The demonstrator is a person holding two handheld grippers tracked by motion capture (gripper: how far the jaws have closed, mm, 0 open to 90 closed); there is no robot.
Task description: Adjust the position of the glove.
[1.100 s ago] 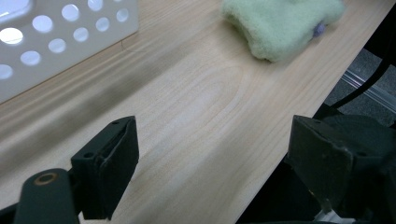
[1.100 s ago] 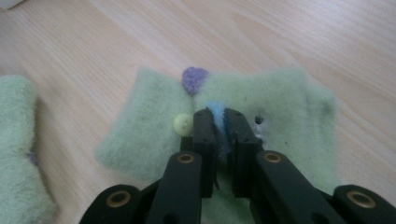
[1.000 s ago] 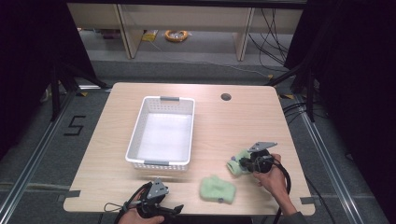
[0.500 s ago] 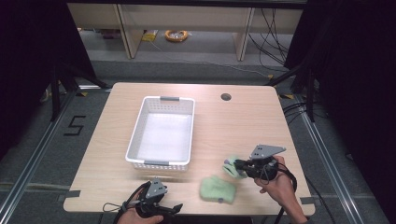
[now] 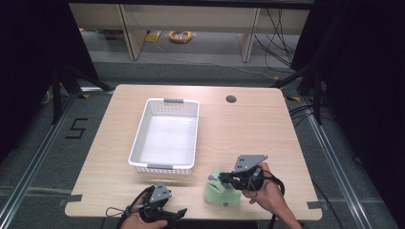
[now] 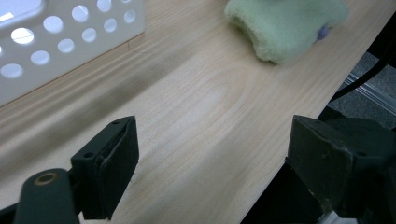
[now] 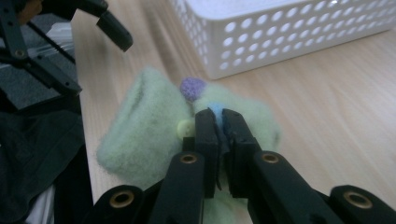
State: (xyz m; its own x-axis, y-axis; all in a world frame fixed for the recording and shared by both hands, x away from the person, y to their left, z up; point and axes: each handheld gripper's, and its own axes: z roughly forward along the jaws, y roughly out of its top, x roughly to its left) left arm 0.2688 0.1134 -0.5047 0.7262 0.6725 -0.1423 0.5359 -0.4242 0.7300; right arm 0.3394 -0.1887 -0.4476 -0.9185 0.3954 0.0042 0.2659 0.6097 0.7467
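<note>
near the counter's (image 5: 248, 129) front edge, right gripper (image 7: 217, 128) fingers pinch the green fuzzy cloth (image 5: 220, 192); left gripper (image 6: 210, 163) fingers spread apart beside the white basket (image 5: 165, 136).

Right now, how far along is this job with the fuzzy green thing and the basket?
Nothing looks finished: the white basket is empty. In hand: the right claw is pinched on the green fuzzy cloth, which lies on the table. The left claw waits open. Presumably the cloth goes into the basket next.

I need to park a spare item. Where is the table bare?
Bare: the right half from the basket to the right edge, and the left strip. Crowded: the near edge, with both grippers and the green sock.
</note>
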